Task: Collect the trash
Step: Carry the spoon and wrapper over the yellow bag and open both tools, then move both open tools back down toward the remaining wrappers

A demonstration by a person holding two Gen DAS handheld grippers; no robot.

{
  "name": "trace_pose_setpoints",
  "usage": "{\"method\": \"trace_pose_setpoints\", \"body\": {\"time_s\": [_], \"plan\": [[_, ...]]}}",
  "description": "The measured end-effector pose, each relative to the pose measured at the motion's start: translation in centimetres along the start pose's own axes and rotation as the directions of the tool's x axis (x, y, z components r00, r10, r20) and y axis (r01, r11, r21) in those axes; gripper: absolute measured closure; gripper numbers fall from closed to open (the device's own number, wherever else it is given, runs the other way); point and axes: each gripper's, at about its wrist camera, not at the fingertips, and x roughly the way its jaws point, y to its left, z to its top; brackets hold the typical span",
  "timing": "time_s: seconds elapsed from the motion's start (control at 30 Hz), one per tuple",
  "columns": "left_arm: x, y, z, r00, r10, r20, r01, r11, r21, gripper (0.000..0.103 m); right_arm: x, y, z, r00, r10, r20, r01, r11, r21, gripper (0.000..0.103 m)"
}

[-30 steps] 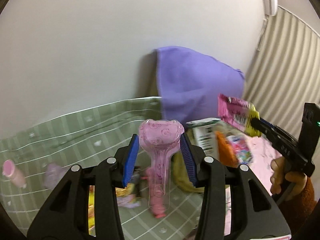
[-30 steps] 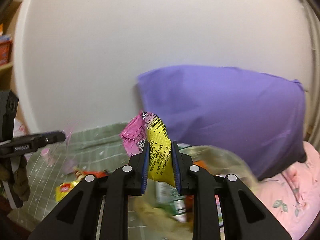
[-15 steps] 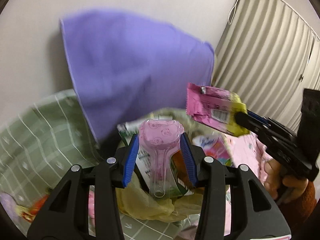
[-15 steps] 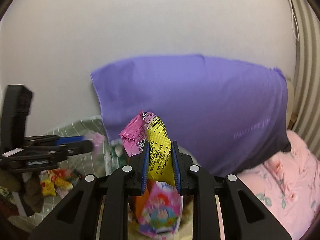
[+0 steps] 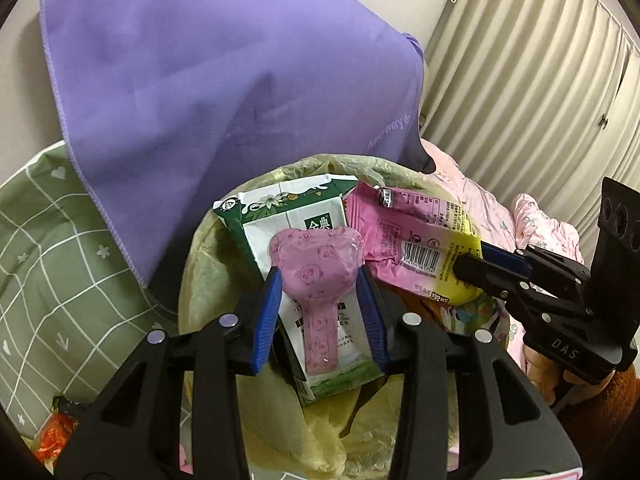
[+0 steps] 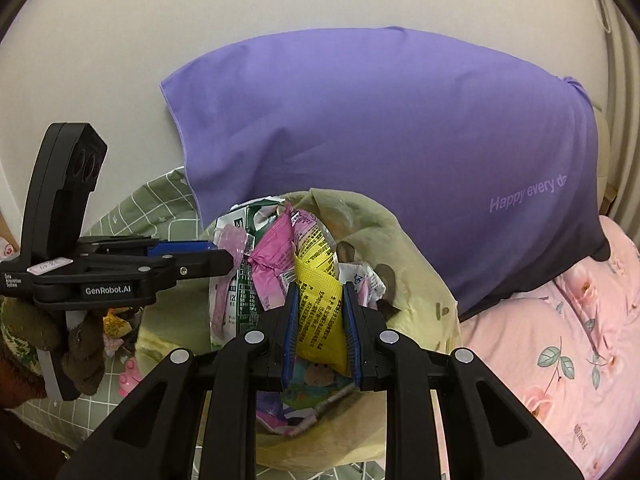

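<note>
Above the yellow trash bag [image 5: 208,264] on the bed, the left tongs [image 5: 320,304] are gripping a pink bear-printed plastic scoop [image 5: 318,276]. Beside them, the right tongs [image 6: 320,320] are pinching a pink-and-yellow snack wrapper [image 6: 316,272] over the bag's open mouth.

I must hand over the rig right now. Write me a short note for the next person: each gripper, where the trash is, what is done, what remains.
Left gripper: shut on the pink plastic blister pack, held over the trash bag.
Right gripper: shut on the pink and yellow wrapper, also over the bag.
Done: a green milk carton and other wrappers lie in the bag.
Left: release both items into the bag, then fetch the wrappers on the green sheet, such as the red one.
</note>
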Motion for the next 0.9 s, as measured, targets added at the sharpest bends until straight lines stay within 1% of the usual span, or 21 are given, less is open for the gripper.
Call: {"method": "trace_pose_setpoints", "body": {"time_s": [0.1,0.2,0.33,0.47,0.6,0.67,0.73,0.9], "plan": [[0.5,0.3,0.0,1.000,-0.006,-0.006,0.006,1.000,-0.007,0.066,0.6,0.2,-0.1,1.000,-0.003,-0.023,0.003,1.000,-0.016,0.082],[1.2,0.1,0.2,1.000,-0.017,-0.020,0.016,1.000,-0.015,0.066,0.7,0.7,0.1,0.999,-0.017,-0.029,0.015,0.999,-0.049,0.082],[1.3,0.1,-0.3,0.999,-0.025,-0.037,0.024,1.000,-0.017,0.066,0.8,0.6,0.2,0.999,-0.016,-0.049,0.013,0.998,-0.068,0.082],[0.6,0.4,-1.0,0.999,-0.039,-0.039,0.038,0.999,-0.032,0.066,0.4,0.6,-0.1,0.998,-0.023,-0.056,0.019,0.997,-0.072,0.082],[-0.2,0.8,-1.6,0.999,-0.028,-0.045,0.026,0.999,-0.044,0.066,-0.2,0.5,-0.3,0.999,-0.022,-0.046,0.020,0.999,-0.048,0.081],[-0.9,1.1,-2.0,0.999,-0.039,-0.034,0.037,0.997,-0.065,0.066,-0.4,0.6,-0.4,0.999,-0.022,-0.048,0.020,0.999,-0.040,0.076],[-2.1,1.2,-2.2,0.999,-0.044,-0.010,0.044,0.996,-0.077,0.064,-0.8,0.8,-0.5,0.999,-0.020,-0.045,0.018,0.999,-0.041,0.071],[-5.0,1.0,-2.9,0.999,-0.021,0.033,0.024,0.998,-0.065,0.056,-2.0,1.7,-0.7,0.999,-0.038,-0.012,0.037,0.998,-0.050,0.070]]}}
